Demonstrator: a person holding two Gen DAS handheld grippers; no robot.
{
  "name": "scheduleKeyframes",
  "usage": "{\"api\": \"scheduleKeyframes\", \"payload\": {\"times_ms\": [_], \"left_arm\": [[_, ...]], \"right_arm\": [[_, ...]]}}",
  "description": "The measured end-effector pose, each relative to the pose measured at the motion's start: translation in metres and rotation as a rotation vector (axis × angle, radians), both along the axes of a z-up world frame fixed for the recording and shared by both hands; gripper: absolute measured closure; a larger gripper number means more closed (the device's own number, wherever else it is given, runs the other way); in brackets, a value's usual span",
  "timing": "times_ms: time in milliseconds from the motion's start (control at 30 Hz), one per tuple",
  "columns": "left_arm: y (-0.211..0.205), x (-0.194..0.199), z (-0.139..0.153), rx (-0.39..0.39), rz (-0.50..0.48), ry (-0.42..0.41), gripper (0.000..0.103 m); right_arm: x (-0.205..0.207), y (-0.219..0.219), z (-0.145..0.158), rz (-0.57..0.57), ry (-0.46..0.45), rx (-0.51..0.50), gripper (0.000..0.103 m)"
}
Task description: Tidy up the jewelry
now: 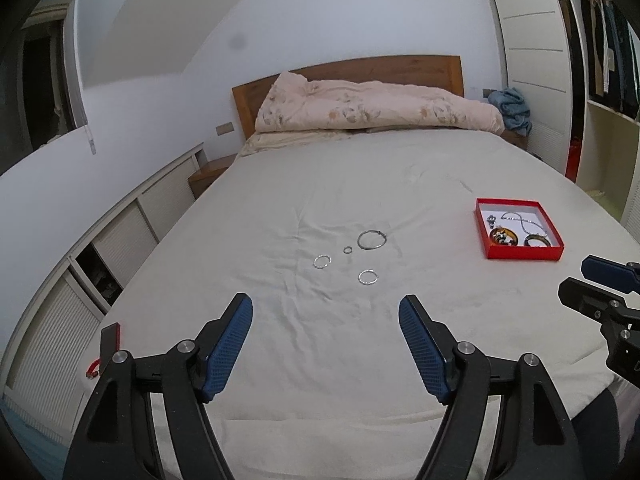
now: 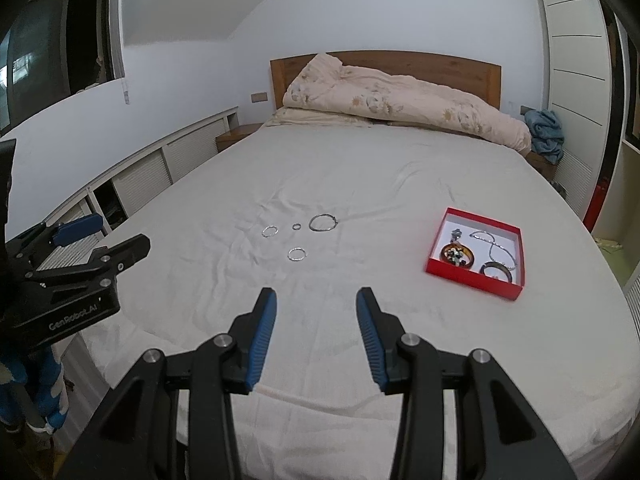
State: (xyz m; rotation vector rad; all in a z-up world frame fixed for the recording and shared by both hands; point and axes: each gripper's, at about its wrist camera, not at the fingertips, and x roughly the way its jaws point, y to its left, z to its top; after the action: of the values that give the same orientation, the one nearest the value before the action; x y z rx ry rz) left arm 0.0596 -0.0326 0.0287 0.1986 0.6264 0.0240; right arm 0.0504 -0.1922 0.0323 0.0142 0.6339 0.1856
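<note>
White-walled bedroom (image 1: pixel 340 12), wooden-headboard bed (image 2: pixel 400 184)

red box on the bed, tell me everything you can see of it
The red box is a shallow, square, lidless tray, seemingly cardboard, red outside with a white lining. It lies flat on the bed sheet, right of the loose rings. Inside lie a silver chain, a dark bangle, a round brownish piece and a small charm. Neither gripper touches it.

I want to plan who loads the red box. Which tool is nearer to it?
Right. The right tool hangs open over the sheet with the red box just ahead to its right. The left tool, open too, sits farther left, facing the loose rings.
</note>
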Motion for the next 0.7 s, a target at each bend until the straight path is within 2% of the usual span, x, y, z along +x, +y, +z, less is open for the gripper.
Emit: {"api": "scheduleKeyframes", "payload": {"times_ms": [300, 500, 700], "left_arm": [[0.019, 0.044, -0.022, -0.042, 0.009, 0.082, 0.028], [0.033, 0.072, -0.039, -0.077, 0.023, 0.139, 0.028], [0.046, 0.094, -0.054, -0.083, 0.037, 0.171, 0.028]], "right_arm": [[0.043, 0.015, -0.022, 0.022, 0.040, -0.026, 0.063], [0.074, 0.023, -0.039, 0.032, 0.075, -0.047, 0.057], [0.103, 0.034, -0.057, 0.043, 0.112, -0.056, 0.057]]}}
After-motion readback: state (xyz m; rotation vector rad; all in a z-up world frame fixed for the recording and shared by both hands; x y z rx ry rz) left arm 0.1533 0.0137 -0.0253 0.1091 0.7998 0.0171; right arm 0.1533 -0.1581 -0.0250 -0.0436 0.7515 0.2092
